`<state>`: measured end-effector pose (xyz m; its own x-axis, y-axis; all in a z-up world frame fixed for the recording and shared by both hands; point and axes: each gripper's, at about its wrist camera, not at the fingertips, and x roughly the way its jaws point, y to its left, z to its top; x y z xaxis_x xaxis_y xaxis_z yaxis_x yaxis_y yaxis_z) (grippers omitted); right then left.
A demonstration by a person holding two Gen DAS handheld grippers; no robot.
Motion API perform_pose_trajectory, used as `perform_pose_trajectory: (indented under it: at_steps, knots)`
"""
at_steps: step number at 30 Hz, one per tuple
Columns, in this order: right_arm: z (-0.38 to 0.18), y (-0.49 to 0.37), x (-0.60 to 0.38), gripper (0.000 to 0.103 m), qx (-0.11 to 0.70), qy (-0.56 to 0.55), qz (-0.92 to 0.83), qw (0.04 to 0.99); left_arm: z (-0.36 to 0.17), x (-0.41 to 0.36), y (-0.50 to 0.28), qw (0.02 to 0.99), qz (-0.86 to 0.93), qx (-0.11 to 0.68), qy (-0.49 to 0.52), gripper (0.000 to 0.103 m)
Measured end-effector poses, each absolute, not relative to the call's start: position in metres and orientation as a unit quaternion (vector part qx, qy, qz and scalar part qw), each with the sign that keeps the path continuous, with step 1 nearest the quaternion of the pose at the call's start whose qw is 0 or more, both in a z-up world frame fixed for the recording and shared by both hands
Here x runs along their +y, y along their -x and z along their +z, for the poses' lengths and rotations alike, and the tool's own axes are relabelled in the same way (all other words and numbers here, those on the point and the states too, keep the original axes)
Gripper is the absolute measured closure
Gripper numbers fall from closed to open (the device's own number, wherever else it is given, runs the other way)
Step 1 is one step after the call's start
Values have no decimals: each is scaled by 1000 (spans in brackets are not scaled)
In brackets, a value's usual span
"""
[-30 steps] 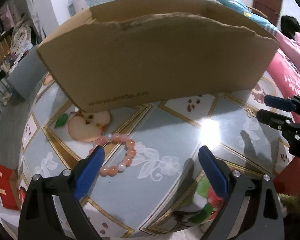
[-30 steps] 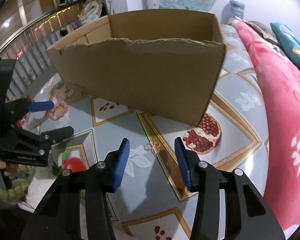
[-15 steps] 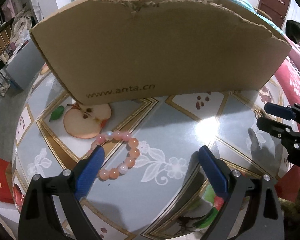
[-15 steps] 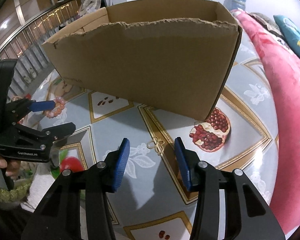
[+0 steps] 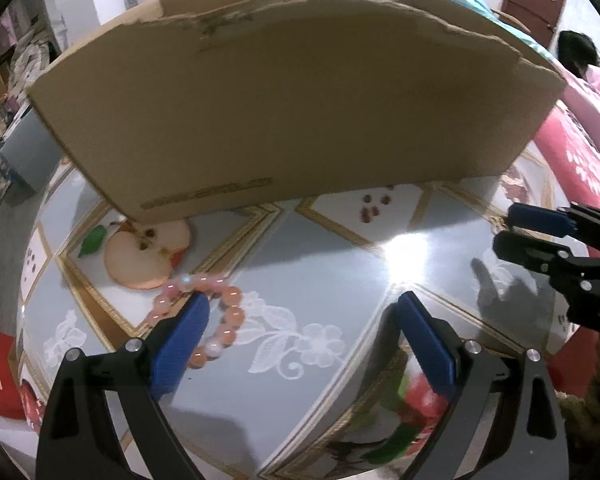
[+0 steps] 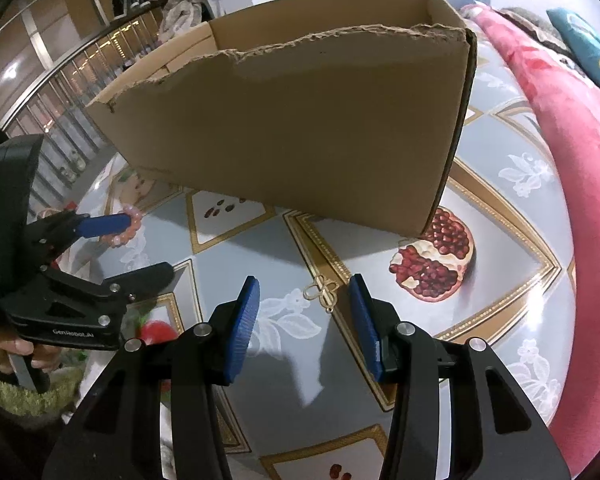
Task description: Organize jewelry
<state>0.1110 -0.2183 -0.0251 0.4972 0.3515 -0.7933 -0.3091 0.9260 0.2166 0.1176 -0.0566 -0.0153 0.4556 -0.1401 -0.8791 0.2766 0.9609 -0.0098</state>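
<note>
Left gripper (image 5: 300, 316) spread, bead bracelet (image 5: 204, 312) at its left fingertip; right gripper (image 6: 304, 292) spread around gold clover charm (image 6: 320, 290).

pink bead bracelet (image 5: 220, 316) flat on table, near box

The bracelet (image 5: 220, 320) has pink and peach beads. The box (image 5: 292, 120) behind it is plain brown. The tablecloth (image 5: 324, 280) is grey-blue with gold borders, white flowers and fruit prints. Both grippers' pads are blue.
</note>
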Motion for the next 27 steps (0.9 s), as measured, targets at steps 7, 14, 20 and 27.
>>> perform_pose_trajectory:
  at_steps: [7,14,20,27]
  knots:
    - [-15,-102,-224,62,443,21,189,876,-19,-70,-118,853,-135,498,-80,8]
    - [-21,-112,-218,72,444,59,199,872,-25,-74,-106,853,-139,496,-83,6]
    - [-26,-114,-213,77,446,92,211,865,-27,-71,-106,853,-140,496,-83,6]
    - [-27,-112,-205,89,440,124,229,859,-27,-70,-107,853,-139,496,-82,6]
